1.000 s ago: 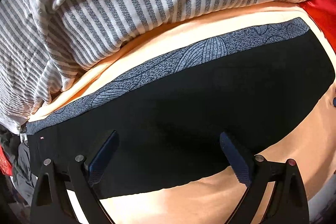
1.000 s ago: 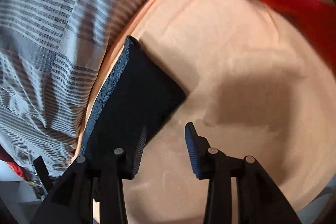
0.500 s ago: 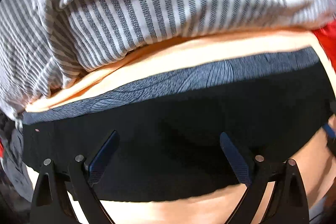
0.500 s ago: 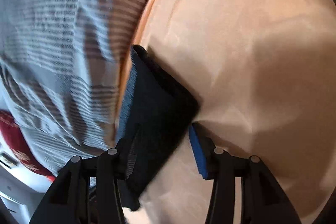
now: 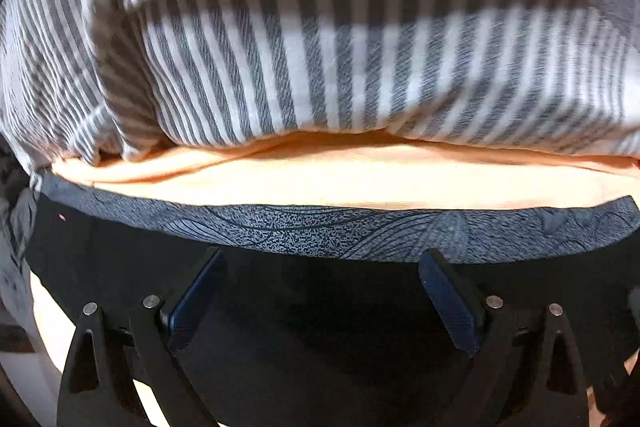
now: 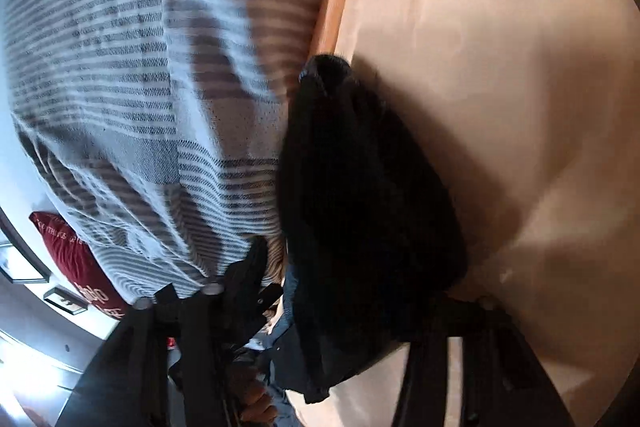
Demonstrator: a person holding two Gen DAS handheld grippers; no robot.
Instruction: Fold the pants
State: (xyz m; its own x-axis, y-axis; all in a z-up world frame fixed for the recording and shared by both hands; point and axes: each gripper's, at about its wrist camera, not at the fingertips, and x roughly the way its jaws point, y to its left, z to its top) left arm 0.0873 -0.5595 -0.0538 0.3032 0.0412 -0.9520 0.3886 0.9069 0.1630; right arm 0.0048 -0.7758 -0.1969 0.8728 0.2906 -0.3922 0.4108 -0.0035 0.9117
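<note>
Pants: black pants (image 5: 320, 327) with a grey patterned waistband (image 5: 340, 231), lying on a peach sheet (image 5: 340, 183). In the left wrist view they spread flat across the lower part of the frame, waistband on the far side. In the right wrist view their near end (image 6: 360, 195) is bunched and raised off the sheet (image 6: 500, 67), casting a shadow on it.

Left tool: the left tool (image 5: 320, 303) sits low over the black cloth just short of the waistband, its two blue-padded fingers (image 5: 448, 303) spread wide apart with nothing between them.

Right tool: the right tool (image 6: 344, 311) has a bunch of the black cloth between its fingers; the left finger (image 6: 248, 279) shows beside the fabric, the other finger is hidden behind the cloth, so the grip looks clenched on the pants.

Striped cover: a grey-and-white striped blanket (image 5: 320, 47) piled just past the waistband, resting on the sheet; in the right wrist view it (image 6: 140, 87) lies left of the raised pants.

Beyond: a dark red cushion with lettering (image 6: 80, 267) at the lower left of the right wrist view, past the blanket.
</note>
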